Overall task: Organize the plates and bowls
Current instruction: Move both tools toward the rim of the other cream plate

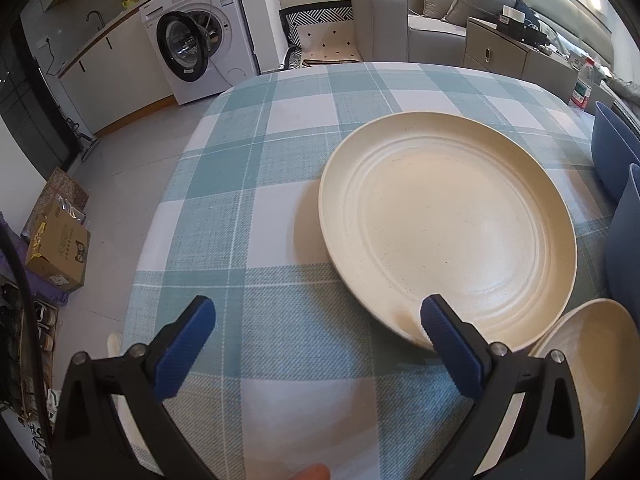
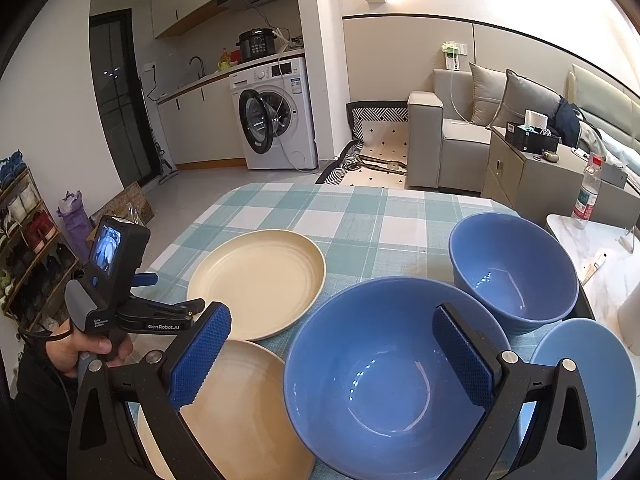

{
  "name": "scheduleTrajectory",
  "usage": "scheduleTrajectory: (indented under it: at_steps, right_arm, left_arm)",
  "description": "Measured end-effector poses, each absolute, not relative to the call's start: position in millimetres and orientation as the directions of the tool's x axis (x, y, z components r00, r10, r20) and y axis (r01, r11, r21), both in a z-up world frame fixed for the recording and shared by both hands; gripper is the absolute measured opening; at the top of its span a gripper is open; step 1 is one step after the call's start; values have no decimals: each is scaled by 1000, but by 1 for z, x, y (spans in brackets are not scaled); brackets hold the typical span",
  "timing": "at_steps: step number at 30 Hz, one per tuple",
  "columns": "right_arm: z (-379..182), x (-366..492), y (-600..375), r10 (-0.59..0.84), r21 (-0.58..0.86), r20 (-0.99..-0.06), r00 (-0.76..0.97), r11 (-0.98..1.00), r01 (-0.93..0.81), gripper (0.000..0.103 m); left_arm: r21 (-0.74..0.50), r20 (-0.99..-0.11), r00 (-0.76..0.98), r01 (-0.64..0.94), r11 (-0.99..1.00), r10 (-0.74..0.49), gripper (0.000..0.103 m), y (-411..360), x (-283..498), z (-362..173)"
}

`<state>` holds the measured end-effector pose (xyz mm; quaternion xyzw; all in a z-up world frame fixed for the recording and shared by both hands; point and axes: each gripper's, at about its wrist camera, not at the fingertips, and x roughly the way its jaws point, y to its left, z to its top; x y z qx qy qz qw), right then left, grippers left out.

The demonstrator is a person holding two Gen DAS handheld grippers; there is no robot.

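Note:
A cream plate [image 1: 448, 220] lies flat on the checked tablecloth [image 1: 248, 208]; my left gripper [image 1: 316, 316] hangs open just before its near rim, the right fingertip over the rim. A second cream plate [image 1: 596, 332] shows at the lower right. In the right wrist view both plates appear, the far plate [image 2: 256, 280] and the near plate [image 2: 240, 412]. My right gripper [image 2: 332, 328] is open above a large blue bowl [image 2: 384, 380]. A second blue bowl [image 2: 516, 268] stands behind it, a third blue bowl [image 2: 592, 380] to the right. The left gripper [image 2: 176, 308] is held in a hand at left.
The table's left edge [image 1: 160, 216] drops to a tiled floor with cardboard boxes [image 1: 60, 248]. A washing machine [image 2: 276, 116] and a sofa [image 2: 460, 132] stand beyond the table. A marble side table [image 2: 600, 264] with a bottle [image 2: 588, 192] sits at the right.

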<state>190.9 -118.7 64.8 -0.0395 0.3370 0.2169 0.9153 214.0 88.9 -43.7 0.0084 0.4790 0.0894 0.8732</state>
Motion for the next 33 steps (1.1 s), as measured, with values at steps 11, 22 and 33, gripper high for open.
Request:
scheduleTrajectory:
  at_steps: [11, 22, 33]
  right_arm:
    - [68, 200, -100, 376, 73, -653, 657, 895, -440, 102]
    - [71, 207, -60, 402, 67, -662, 633, 872, -484, 102]
    - [55, 225, -16, 388, 53, -709, 588, 862, -505, 102]
  left_arm:
    - [92, -821, 543, -180, 979, 177, 103, 106, 199, -44]
    - [60, -824, 546, -185, 981, 153, 103, 114, 193, -40]
    - [67, -821, 547, -195, 979, 165, 103, 111, 191, -40]
